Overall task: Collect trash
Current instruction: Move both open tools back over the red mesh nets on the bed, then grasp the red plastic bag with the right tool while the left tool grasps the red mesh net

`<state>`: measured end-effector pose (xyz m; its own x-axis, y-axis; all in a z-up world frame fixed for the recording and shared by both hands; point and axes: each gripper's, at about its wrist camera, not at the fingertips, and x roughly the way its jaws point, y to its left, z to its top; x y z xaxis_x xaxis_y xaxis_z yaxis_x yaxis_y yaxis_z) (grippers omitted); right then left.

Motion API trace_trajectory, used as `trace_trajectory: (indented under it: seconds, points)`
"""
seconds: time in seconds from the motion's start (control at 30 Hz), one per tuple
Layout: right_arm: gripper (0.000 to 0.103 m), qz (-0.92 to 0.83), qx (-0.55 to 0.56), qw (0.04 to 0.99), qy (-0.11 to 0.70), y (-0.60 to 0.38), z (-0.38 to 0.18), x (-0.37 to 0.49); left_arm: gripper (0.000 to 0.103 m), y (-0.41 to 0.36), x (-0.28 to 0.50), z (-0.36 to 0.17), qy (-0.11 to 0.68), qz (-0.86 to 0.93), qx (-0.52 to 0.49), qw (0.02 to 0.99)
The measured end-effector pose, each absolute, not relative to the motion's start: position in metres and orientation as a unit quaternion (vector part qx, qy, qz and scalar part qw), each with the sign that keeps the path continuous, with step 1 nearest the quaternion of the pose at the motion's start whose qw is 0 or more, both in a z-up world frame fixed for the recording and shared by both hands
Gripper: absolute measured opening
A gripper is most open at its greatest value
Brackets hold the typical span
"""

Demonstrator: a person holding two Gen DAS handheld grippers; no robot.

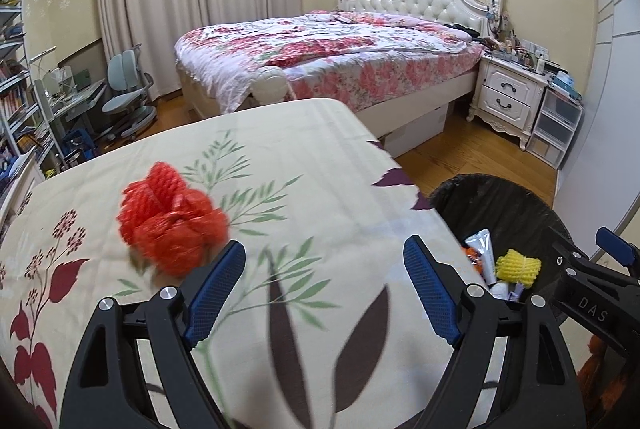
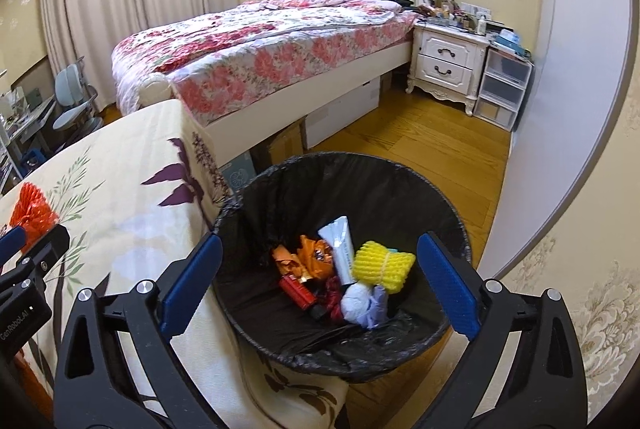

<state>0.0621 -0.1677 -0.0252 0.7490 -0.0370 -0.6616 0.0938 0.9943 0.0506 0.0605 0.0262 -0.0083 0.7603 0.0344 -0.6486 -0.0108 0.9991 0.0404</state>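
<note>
With jaws spread empty, the left gripper (image 1: 324, 285) is aimed toward the crumpled red foam net (image 1: 170, 219) lying mid-cloth on the floral-covered table (image 1: 280, 149), while the right gripper (image 2: 320, 289), likewise apart and empty, is held over the black-lined round bin (image 2: 440, 197) at the table's right edge.

In the left wrist view the right tool (image 1: 616, 253) hides part of the bin (image 1: 500, 197); the red foam net (image 1: 172, 219) is blurred; nightstand clutter (image 2: 460, 15) is too small to tell.
</note>
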Motion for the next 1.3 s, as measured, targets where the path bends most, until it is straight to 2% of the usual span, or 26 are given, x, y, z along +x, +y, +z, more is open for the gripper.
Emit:
trace_trajectory:
  seconds: [0.83, 1.23, 1.27, 1.3]
  points:
    - [0.096, 0.171, -0.035, 0.911, 0.374, 0.022, -0.022, 0.049, 0.081, 0.206, 0.000, -0.017, 0.361, 0.172, -0.034, 0.916]
    - [0.096, 0.203, -0.058, 0.902, 0.375, 0.102, -0.023, 0.066, 0.081, 0.262, -0.013, -0.022, 0.363, 0.223, -0.067, 0.902]
    - [0.095, 0.201, -0.062, 0.902, 0.378, 0.106, -0.025, 0.069, 0.081, 0.264, -0.012, -0.023, 0.364, 0.223, -0.069, 0.901]
    - [0.089, 0.202, -0.064, 0.899, 0.382, 0.109, -0.026, 0.072, 0.081, 0.265, -0.012, -0.023, 0.365, 0.223, -0.070, 0.901]
